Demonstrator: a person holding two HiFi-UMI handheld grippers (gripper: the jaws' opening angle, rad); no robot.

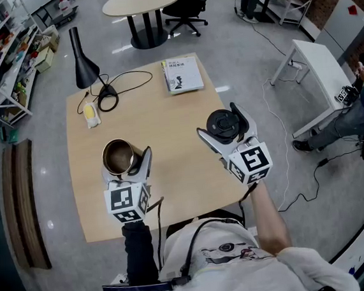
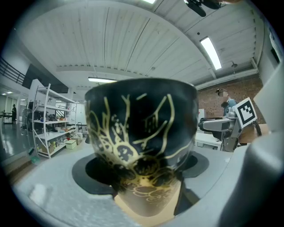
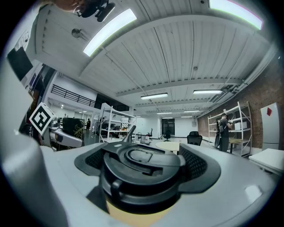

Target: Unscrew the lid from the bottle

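Holding the bottle (image 1: pixel 117 155) by its body at the table's (image 1: pixel 167 124) near left, our left gripper (image 1: pixel 126 162) clamps it. It looks rigid, glossy, probably slippery. Our right gripper (image 1: pixel 224 127) grips the lid (image 1: pixel 221 122), already off, by its rim.

Head view: book (image 1: pixel 183 74) cover txt at 12 o'clock too small to read, yellow obj (image 1: pixel 91 113) at 10 unidentifiable, person (image 1: pixel 363 112) at 3 cut off by edge, bottle (image 1: pixel 119 156) sides hidden below rim.
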